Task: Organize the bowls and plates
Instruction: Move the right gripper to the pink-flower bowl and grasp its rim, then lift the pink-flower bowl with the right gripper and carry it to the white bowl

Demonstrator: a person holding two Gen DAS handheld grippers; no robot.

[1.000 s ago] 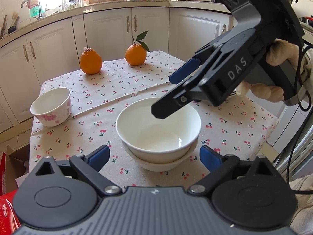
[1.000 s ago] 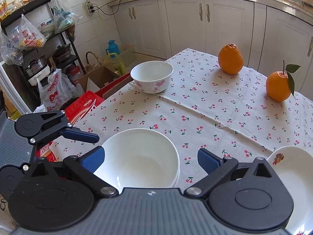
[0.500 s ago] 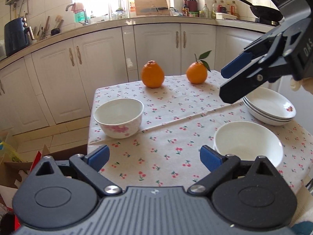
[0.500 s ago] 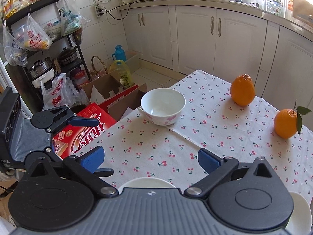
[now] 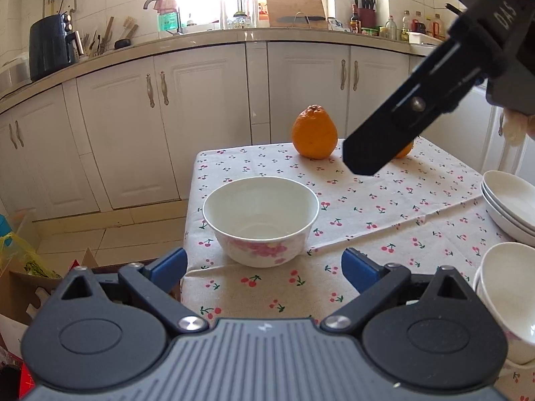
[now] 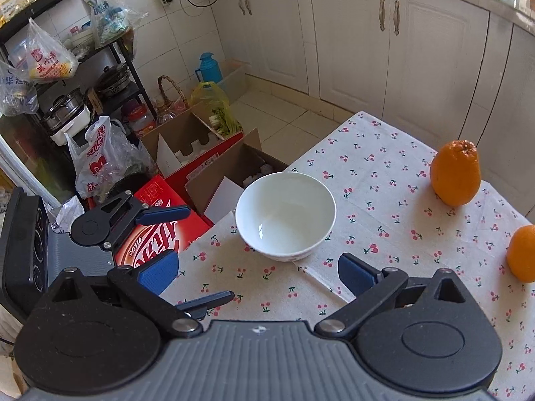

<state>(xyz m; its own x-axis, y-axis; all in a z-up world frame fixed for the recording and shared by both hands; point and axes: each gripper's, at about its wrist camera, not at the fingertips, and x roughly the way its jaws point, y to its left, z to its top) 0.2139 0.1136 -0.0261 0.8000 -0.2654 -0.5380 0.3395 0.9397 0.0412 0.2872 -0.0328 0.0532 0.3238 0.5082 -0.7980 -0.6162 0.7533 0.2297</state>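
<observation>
1. Left gripper (image 5: pixel 264 264): blue-padded fingers spread wide apart, holding nothing. It hovers at the near edge of the table (image 5: pixel 418 200), over the cherry-print cloth.
2. Pink-flowered bowl (image 5: pixel 260 220): upright on the cloth near the table's left corner, at 12 o'clock from the left gripper, just beyond the fingertips and centred on the gap. No contact between pads and bowl.
3. Right gripper (image 6: pixel 257 274): fingers also wide apart, empty. In the right wrist view the same bowl (image 6: pixel 285 215) sits at 12 o'clock, slightly past the tips and a little toward the left finger; not touching.
4. In the left wrist view the right gripper's dark finger (image 5: pixel 394 133) enters from 2 o'clock, above the cloth and beyond the bowl.
5. In the right wrist view the left gripper (image 6: pixel 187 254) shows at 9 o'clock, fingers parted, at the table's edge beside the bowl.
6. Stacked plates (image 5: pixel 508 204) lie at 3 o'clock at the table's right edge. Stacked white bowls (image 5: pixel 508 294) sit at 4 o'clock, nearer the camera, well apart from the flowered bowl.
7. Two oranges (image 6: pixel 454 177) stand on the far side of the table; the second (image 6: pixel 523 254) is partly cut by the frame.
8. Red carton (image 6: pixel 160 230) on the floor beside the table's corner.
</observation>
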